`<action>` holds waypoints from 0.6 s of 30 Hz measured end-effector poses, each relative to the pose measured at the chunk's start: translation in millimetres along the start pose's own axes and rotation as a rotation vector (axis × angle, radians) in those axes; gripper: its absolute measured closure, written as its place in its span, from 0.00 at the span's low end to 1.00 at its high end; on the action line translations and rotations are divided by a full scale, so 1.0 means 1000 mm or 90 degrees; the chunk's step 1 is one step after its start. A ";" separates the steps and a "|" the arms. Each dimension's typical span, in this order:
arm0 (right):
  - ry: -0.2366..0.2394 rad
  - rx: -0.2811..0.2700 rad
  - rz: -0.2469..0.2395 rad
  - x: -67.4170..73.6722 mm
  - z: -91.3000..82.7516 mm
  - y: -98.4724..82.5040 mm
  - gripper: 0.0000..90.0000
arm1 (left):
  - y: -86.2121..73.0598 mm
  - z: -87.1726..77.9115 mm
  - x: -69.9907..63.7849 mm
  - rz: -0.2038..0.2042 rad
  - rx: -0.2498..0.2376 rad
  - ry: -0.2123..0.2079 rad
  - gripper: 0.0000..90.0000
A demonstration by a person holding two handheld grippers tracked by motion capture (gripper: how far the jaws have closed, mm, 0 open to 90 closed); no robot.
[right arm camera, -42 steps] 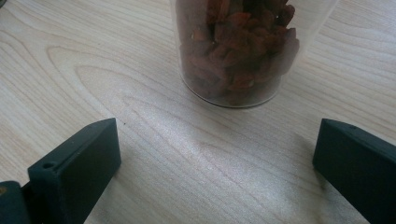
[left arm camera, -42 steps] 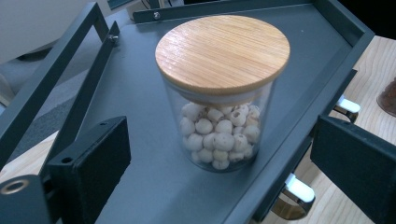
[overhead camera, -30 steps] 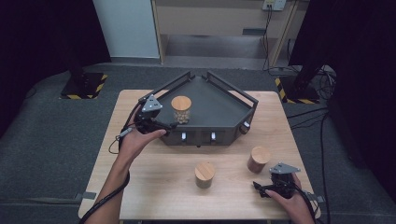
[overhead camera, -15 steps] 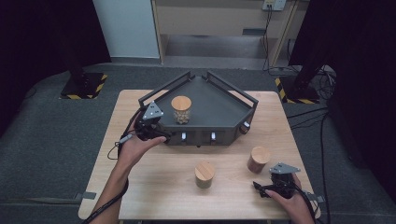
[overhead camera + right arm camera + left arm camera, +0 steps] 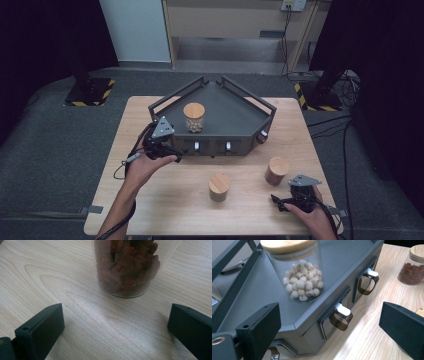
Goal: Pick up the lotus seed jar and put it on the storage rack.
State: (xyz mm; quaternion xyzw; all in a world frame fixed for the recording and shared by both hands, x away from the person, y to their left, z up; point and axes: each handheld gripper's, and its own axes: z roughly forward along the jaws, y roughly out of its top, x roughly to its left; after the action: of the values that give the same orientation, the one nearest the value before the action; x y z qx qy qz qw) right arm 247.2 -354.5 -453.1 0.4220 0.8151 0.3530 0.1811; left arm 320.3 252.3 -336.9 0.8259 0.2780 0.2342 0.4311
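L gripper point(image 5: 167, 148) sits at the front-left corner of the dark tray point(image 5: 235, 125), fingers point(image 5: 259, 327) spread wide w/ nothing between them. In the left gripper view they frame the tray's edge & its drawer fronts w/ amber pulls point(image 5: 340, 317). Jar of pale round seeds point(image 5: 194, 117), wooden lid on, stands upright on the tray's deck, just beyond the L gripper, not touched. R gripper point(image 5: 287, 202) rests low at the near-right of the wooden surface point(image 5: 165, 200), fingers point(image 5: 40, 330) also spread, holding nothing. Right gripper view: jar of red-brown dried bits point(image 5: 130, 267) stands upright ahead, between the fingers' line but apart. High view: two lidded jars point(image 5: 219, 187) point(image 5: 276, 170) on the surface near the R gripper.
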 end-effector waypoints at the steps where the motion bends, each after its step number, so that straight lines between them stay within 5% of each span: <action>1: 0.000 0.000 0.000 0.000 0.000 0.000 0.01 | -0.001 0.000 -0.001 -0.001 0.001 0.001 0.03; 18: 0.000 0.000 0.000 0.000 0.000 0.000 0.01 | -0.026 -0.005 -0.014 0.001 0.000 0.013 0.03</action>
State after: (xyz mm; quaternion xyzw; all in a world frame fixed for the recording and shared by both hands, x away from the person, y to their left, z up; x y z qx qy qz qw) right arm 247.2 -354.5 -453.1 0.4222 0.8151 0.3530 0.1811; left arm 299.6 258.2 -358.0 0.8235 0.2816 0.2427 0.4284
